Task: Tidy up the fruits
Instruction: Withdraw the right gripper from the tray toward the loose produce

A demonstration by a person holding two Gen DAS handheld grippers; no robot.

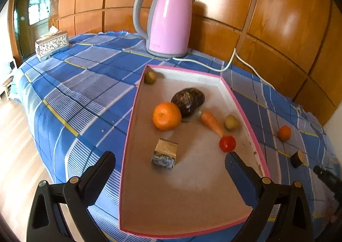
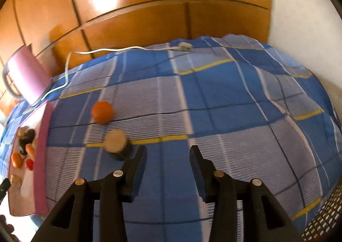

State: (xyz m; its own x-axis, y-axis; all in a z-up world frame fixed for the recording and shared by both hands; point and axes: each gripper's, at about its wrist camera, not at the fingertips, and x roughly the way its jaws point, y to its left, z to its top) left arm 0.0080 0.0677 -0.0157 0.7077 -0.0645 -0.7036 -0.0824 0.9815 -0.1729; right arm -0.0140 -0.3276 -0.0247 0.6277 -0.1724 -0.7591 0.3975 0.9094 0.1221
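Observation:
A pink-rimmed shallow box (image 1: pixel 136 101) lies on the blue checked cloth. In it are an orange (image 1: pixel 166 116), a dark purple fruit (image 1: pixel 188 99), a carrot (image 1: pixel 211 122), a cherry tomato (image 1: pixel 227 143), two small green-brown fruits (image 1: pixel 231 122) (image 1: pixel 150 77) and a fish-slice toy (image 1: pixel 164 154). My left gripper (image 1: pixel 171 163) is open and empty over the box's near half. Outside the box lie a small orange (image 2: pixel 102 112) and a dark cylinder piece (image 2: pixel 117 142). My right gripper (image 2: pixel 168 156) is open and empty, just right of the cylinder.
A pink kettle (image 1: pixel 168 19) stands behind the box, its white cord (image 1: pixel 213 66) trailing right along the wooden wall panels. A tissue box (image 1: pixel 51 44) sits at the far left. The table edge drops to wooden floor at left. The box (image 2: pixel 41 145) also shows in the right wrist view.

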